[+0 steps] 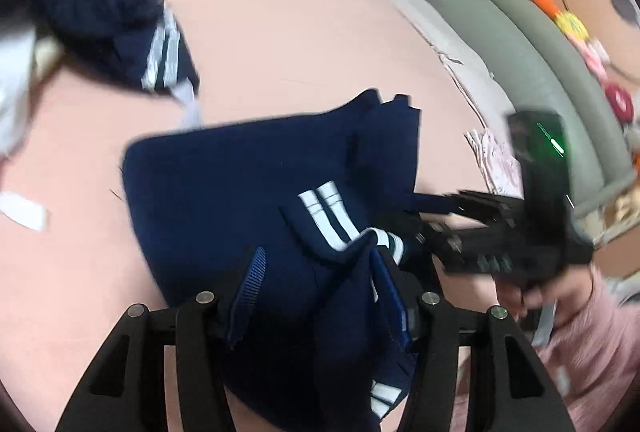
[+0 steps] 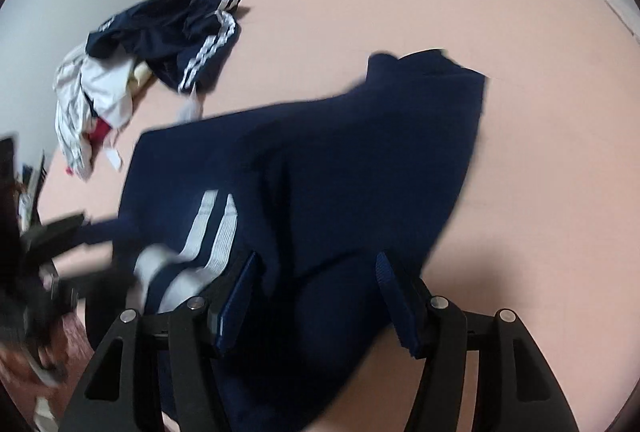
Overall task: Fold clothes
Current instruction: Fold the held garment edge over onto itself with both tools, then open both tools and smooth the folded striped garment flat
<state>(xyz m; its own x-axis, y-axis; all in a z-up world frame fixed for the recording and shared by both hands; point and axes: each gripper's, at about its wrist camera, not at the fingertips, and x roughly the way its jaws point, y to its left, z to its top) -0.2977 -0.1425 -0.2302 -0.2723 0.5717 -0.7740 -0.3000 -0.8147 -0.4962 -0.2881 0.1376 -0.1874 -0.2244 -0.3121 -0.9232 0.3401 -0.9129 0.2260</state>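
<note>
Counting two navy garments (image 2: 304, 167), (image 2: 192, 31)

You get soft, even indoor light in both views, with no hard shadows and no glare on the pink sheet (image 1: 280, 31). The navy garment (image 2: 320, 159) reads almost black, its folds lost. Motion blur smears its edges, the far pile (image 2: 120, 71) and the other gripper (image 1: 500, 232). Fisheye bending curves everything near the rim, and the corners go dark.

navy garment (image 2: 304, 167) edges motion-blurred, lower part cut off, left tongs (image 2: 52, 256) smeared
</note>
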